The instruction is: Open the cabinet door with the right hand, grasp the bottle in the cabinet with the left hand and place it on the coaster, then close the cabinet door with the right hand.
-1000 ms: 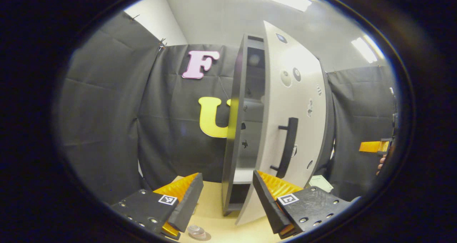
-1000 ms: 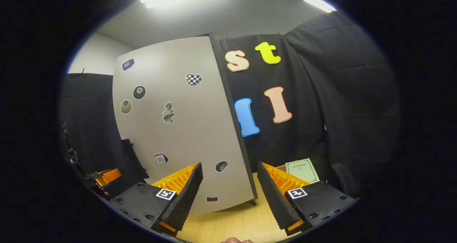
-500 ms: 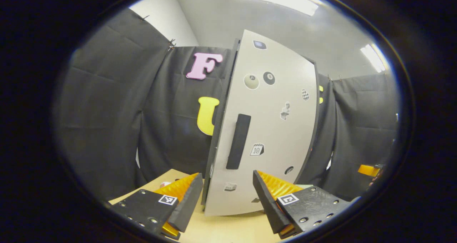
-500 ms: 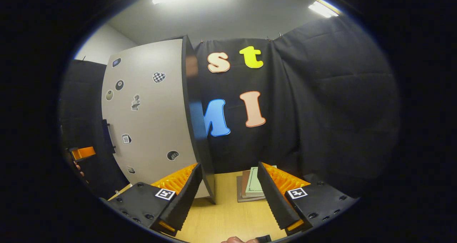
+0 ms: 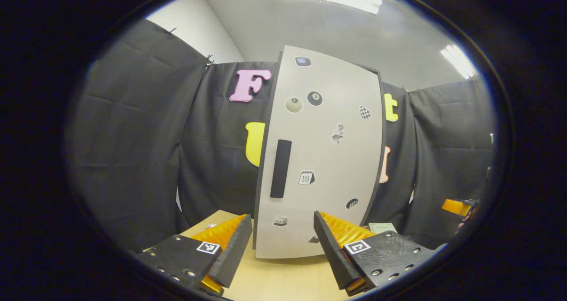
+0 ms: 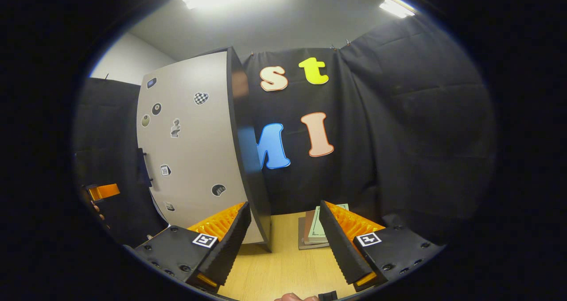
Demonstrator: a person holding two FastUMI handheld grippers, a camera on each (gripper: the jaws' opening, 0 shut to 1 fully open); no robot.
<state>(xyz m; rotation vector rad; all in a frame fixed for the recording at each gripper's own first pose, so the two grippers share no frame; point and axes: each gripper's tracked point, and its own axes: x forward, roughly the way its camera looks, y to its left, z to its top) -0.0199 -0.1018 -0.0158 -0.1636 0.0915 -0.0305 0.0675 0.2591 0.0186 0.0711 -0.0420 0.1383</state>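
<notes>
Standing upright just beyond the wide-open, empty left gripper (image 5: 282, 243), the handle (image 5: 281, 168) is faced, the right gripper (image 6: 285, 241) likewise gaping.

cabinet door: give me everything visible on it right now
The cabinet door is a tall, flat, pale grey panel with dark edges, looking like laminated board. It stands upright and looks shut against the dark cabinet, which rests on the wooden table. A long black vertical handle sits near its left edge in the left gripper view. Small stickers dot its face. Neither hand-held gripper touches it.
</notes>
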